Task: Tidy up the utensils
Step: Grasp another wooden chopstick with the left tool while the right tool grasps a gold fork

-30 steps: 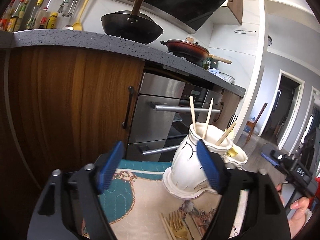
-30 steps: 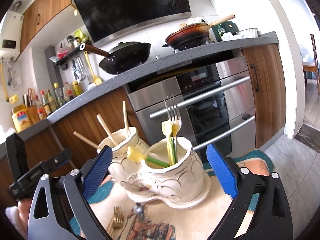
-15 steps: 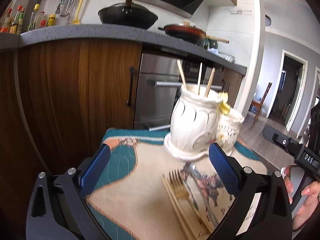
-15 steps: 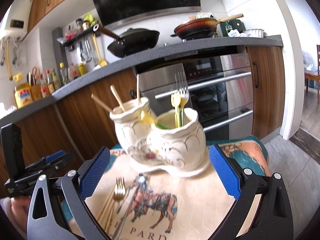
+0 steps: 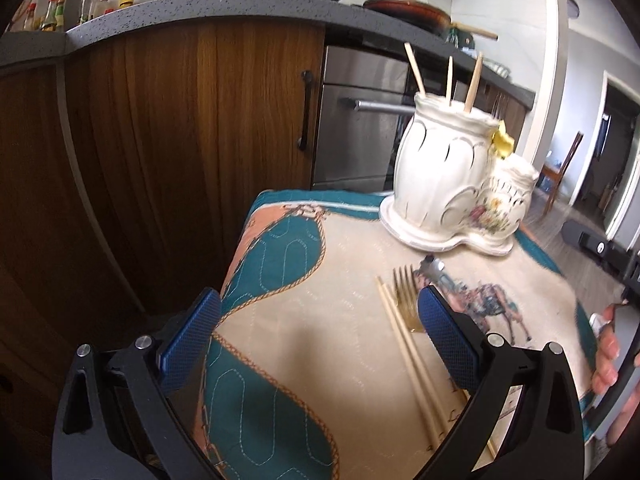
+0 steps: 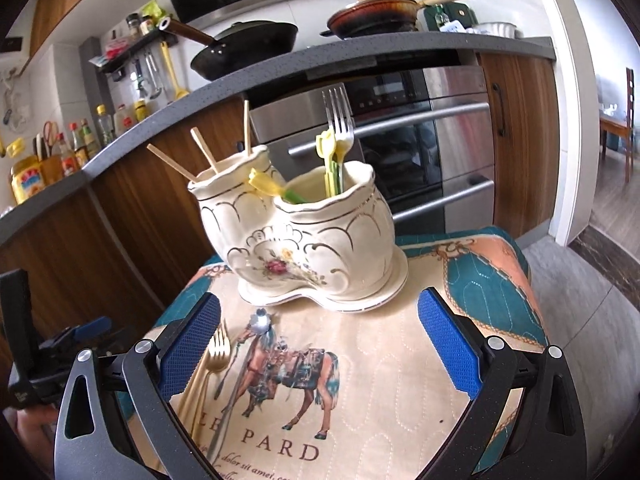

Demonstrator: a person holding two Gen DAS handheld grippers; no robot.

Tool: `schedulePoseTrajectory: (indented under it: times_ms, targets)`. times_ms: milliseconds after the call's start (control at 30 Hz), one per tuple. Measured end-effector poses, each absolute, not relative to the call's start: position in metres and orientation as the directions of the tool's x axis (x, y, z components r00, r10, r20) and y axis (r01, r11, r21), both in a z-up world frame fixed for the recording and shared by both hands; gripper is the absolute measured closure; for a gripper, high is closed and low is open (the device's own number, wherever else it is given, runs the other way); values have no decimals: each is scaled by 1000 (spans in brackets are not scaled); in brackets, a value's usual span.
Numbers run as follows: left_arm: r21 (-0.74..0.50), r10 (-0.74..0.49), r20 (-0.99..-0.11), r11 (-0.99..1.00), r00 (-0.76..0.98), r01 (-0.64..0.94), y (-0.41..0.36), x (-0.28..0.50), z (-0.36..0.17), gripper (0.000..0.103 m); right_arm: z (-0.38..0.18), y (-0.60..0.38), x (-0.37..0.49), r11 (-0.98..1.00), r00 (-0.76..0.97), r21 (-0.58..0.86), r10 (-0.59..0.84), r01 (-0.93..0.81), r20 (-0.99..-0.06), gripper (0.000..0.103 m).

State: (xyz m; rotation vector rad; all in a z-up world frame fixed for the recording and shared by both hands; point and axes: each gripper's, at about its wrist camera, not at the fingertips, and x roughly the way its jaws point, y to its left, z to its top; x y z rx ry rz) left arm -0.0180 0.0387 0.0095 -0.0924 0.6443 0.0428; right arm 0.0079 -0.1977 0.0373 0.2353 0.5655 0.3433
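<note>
Your left gripper [image 5: 318, 334], blue-padded jaws spread wide and empty, hangs over the left half of the quilted horse-print cloth [image 5: 320, 360]. Just inside its right pad lie the pale wooden chopsticks [image 5: 404, 344] and the gold metal fork [image 5: 406, 300], flat on the cloth, tines toward the holder; a silver-handled utensil [image 5: 434, 269], head blurred, lies beside them.

Your right gripper [image 6: 318, 340], equally wide and holding nothing, sits before the cream two-pot ceramic utensil holder [image 6: 304, 248], which stands upright at the cloth's far edge.

Holder contents, left to right:
- taller left pot: three wooden sticks [image 6: 204, 152]
- lower right pot: yellow-and-green plastic picks [image 6: 332, 160], one silver fork [image 6: 338, 116], tines up

Against half a second ago: both grippers have drawn back and tipped lower, so more cloth shows and the loose cutlery sits closer to your left gripper's right pad
</note>
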Motion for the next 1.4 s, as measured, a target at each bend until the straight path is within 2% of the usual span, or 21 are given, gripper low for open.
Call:
schedulePoseTrajectory:
  times_ms: [133,200,367,567,667,833,900,1100,1400]
  targets:
    - [-27,4,-645,999,764,-27,26,-16,1,7,36,-198,8,916,784,312,382,-252,-489,5]
    - [4,3,-670,1000,742,0,16,-16,-5,15,37,-197,7,917,785,306,381,-255,-488,5]
    - [65,15,-698,997,716,42,-2,-19,-15,21,37,-194,6,915,779,300,389,-268,-492,5]
    - [74,9,-737,995,676,67,-12,-17,-26,31,38,-191,6,918,776,282,388,-278,-498,5]
    - [98,25,-743,993,669,72,-16,-16,-29,41,38,-190,6,917,772,280,393,-285,-500,5]
    - [104,25,-755,991,655,82,-19,-10,-31,51,38,-185,5,916,760,262,398,-303,-513,5]
    - [86,5,-764,992,645,94,-21,-4,-32,64,37,-180,5,914,744,248,405,-321,-531,5]
    - [63,-26,-774,991,633,118,-26,4,-32,95,33,-161,0,902,710,189,423,-387,-563,5]
    - [-27,-54,-753,998,655,51,-2,1,-32,98,28,-141,-6,878,660,163,451,-451,-601,8]
